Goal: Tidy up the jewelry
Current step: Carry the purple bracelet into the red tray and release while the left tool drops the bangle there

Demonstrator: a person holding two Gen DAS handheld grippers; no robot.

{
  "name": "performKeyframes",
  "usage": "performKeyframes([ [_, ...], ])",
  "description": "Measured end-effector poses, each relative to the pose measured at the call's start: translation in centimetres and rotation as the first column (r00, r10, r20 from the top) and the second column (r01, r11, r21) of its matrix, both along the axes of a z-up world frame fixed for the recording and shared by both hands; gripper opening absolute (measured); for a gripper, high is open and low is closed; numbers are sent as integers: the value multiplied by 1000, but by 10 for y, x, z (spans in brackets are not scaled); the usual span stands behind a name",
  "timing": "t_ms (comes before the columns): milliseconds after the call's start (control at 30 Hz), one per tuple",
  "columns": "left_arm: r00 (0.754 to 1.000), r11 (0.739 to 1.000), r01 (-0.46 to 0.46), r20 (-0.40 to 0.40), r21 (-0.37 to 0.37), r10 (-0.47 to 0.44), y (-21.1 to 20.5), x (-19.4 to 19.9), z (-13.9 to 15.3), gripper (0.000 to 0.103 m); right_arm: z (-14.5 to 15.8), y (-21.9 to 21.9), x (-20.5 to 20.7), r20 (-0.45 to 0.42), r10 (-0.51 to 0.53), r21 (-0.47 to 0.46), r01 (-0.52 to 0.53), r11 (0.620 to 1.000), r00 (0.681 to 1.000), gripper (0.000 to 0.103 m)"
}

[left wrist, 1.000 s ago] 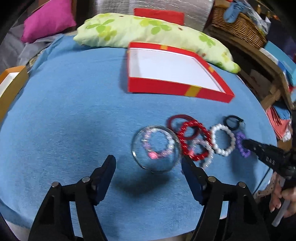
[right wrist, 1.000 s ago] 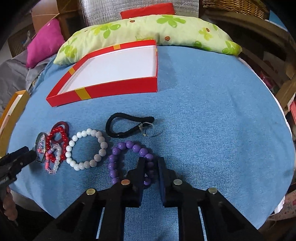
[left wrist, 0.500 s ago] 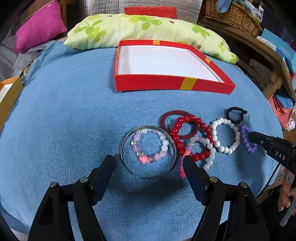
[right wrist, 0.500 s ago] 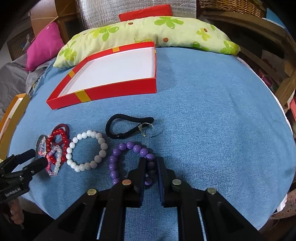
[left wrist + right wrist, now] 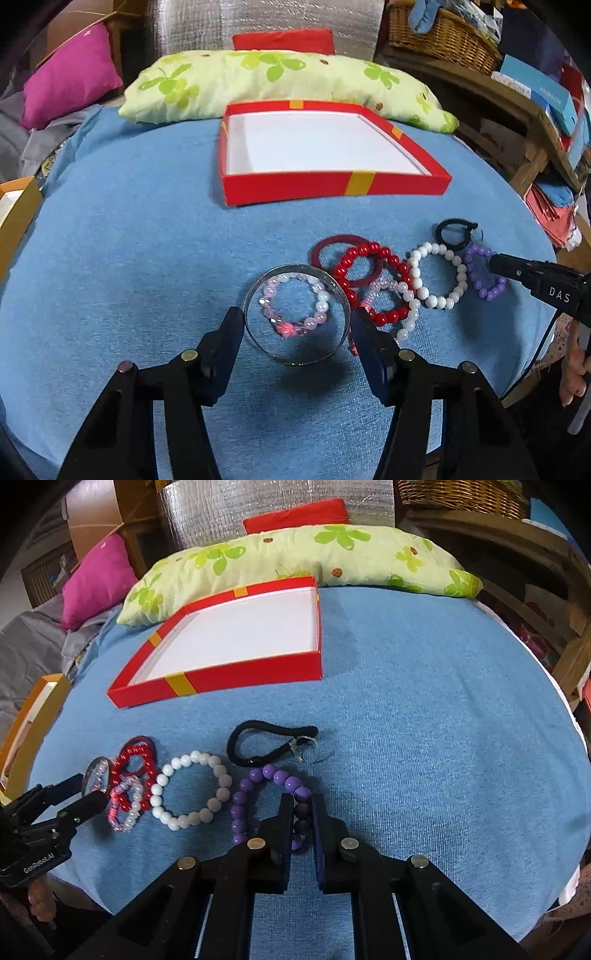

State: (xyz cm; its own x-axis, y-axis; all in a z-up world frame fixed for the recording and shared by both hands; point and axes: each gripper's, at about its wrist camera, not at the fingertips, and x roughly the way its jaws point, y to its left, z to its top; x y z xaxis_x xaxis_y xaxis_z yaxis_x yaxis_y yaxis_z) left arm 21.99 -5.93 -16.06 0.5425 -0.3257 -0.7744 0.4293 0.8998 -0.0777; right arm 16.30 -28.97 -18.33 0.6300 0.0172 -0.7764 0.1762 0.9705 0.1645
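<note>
From the left wrist, the left gripper (image 5: 297,325) sits low over the blue cloth (image 5: 129,266) with its fingers spread wide, one on each side of the silver bangle (image 5: 297,314) that rings a pink bead bracelet (image 5: 295,308); whether the pads touch it I cannot tell. This view alone shows the bangle's full round, near the empty red box (image 5: 332,184). From the right wrist, the right gripper (image 5: 303,805) is narrowed on the near side of the purple bracelet (image 5: 258,797), right of the white bracelet (image 5: 192,790).
</note>
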Motion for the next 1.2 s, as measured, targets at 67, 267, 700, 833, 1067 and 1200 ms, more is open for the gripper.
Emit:
performKeyframes([
  [67, 1000, 1000, -11, 16, -18, 11, 7, -2, 7, 61, 4, 0, -2, 17, 1, 14, -2, 1000, 1000, 10],
  [267, 998, 994, -48, 42, -96, 53, 29, -1, 29, 61, 21, 1, -7, 80, 11, 42, -14, 999, 997, 10],
  [700, 989, 990, -9, 142, -139, 29, -1, 41, 85, 62, 75, -14, 37, 233, -15, 156, -22, 988, 972, 10],
  [833, 990, 991, 0, 137, -134, 18, -27, 75, 80, 62, 77, -21, 64, 254, -12, 234, -49, 971, 967, 11],
  [1067, 999, 998, -16, 39, -59, 18, -53, 116, 43, 62, 54, -23, 124, 186, 3, 312, -62, 948, 983, 11],
  [1200, 1000, 999, -22, 12, -33, 22, -59, 125, 33, 62, 40, -21, 148, 139, 15, 317, -59, 946, 990, 11],
])
